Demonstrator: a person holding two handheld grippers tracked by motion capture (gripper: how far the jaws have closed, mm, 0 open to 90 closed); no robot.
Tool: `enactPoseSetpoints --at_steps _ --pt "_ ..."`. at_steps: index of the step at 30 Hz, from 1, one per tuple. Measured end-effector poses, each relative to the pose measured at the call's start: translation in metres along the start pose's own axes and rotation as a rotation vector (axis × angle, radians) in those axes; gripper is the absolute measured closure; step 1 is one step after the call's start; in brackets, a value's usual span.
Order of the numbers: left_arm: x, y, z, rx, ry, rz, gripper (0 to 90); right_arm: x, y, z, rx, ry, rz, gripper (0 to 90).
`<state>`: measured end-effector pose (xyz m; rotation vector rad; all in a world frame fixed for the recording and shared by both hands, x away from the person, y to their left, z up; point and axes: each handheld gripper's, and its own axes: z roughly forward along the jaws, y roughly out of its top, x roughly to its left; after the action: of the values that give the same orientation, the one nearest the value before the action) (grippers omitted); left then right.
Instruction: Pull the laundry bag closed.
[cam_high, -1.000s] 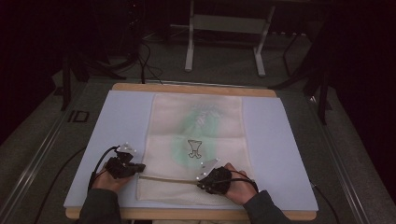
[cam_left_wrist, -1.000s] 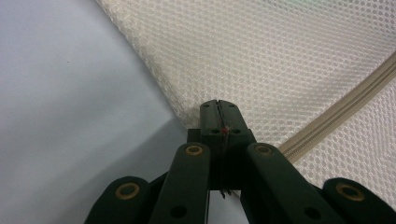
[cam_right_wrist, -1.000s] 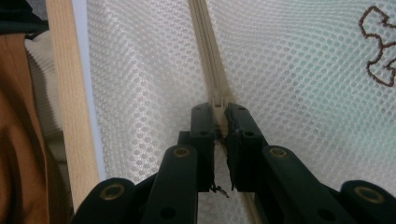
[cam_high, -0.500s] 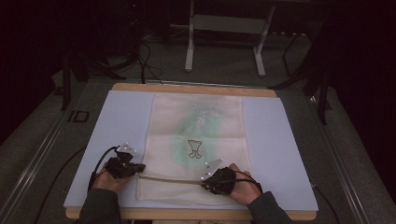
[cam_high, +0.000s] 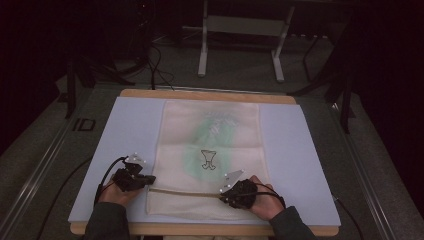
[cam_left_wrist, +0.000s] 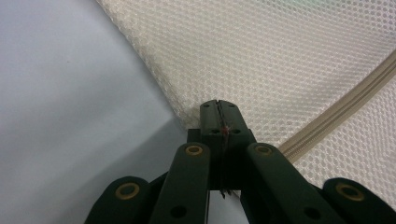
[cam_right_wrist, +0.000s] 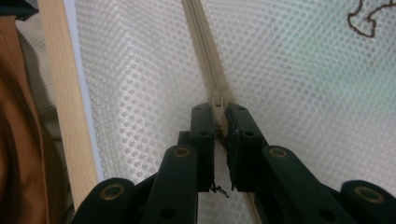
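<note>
A cream mesh bag (cam_high: 210, 135) lies flat on a pale blue mat (cam_high: 125, 135), with something green showing through it and a small brown figure (cam_high: 208, 159). A beige zipper (cam_high: 185, 192) runs across its near end. My left gripper (cam_high: 150, 180) is shut on the bag's left edge (cam_left_wrist: 187, 116) by the zipper's end, its jaws (cam_left_wrist: 219, 109) pinched on the mesh. My right gripper (cam_high: 223, 194) is shut on the zipper slider (cam_right_wrist: 218, 101), with the zipper tape (cam_right_wrist: 201, 37) running away ahead of it.
The mat covers a wooden table (cam_high: 210, 94) whose front edge (cam_right_wrist: 60, 93) lies close beside the right gripper. A brown sleeve (cam_right_wrist: 16, 149) sits past that edge. Metal stand legs (cam_high: 202, 55) and cables lie on the dark floor behind.
The right hand has crept a little to the right along the zipper line. The left hand has held still on the bag's edge.
</note>
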<state>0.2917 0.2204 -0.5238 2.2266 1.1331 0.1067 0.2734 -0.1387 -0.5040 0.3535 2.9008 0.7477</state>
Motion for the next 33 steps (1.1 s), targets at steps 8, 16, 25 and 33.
enactPoseSetpoints --at_steps 8,16,25,33 --pt "0.0 0.0 0.0 0.001 0.001 -0.001 90.0 -0.003 -0.008 -0.004 0.001 -0.001 0.016 82.2" --pt "0.0 0.0 0.0 0.0 -0.001 0.0 90.0 -0.005 -0.013 -0.006 0.004 -0.001 0.025 82.2" --pt "0.0 0.0 0.0 0.0 -0.001 0.0 90.0 -0.006 -0.019 -0.01 0.005 -0.003 0.036 82.2" --pt "0.0 0.0 0.0 0.001 0.001 0.001 90.0 -0.007 -0.023 -0.013 0.008 -0.009 0.043 82.2"
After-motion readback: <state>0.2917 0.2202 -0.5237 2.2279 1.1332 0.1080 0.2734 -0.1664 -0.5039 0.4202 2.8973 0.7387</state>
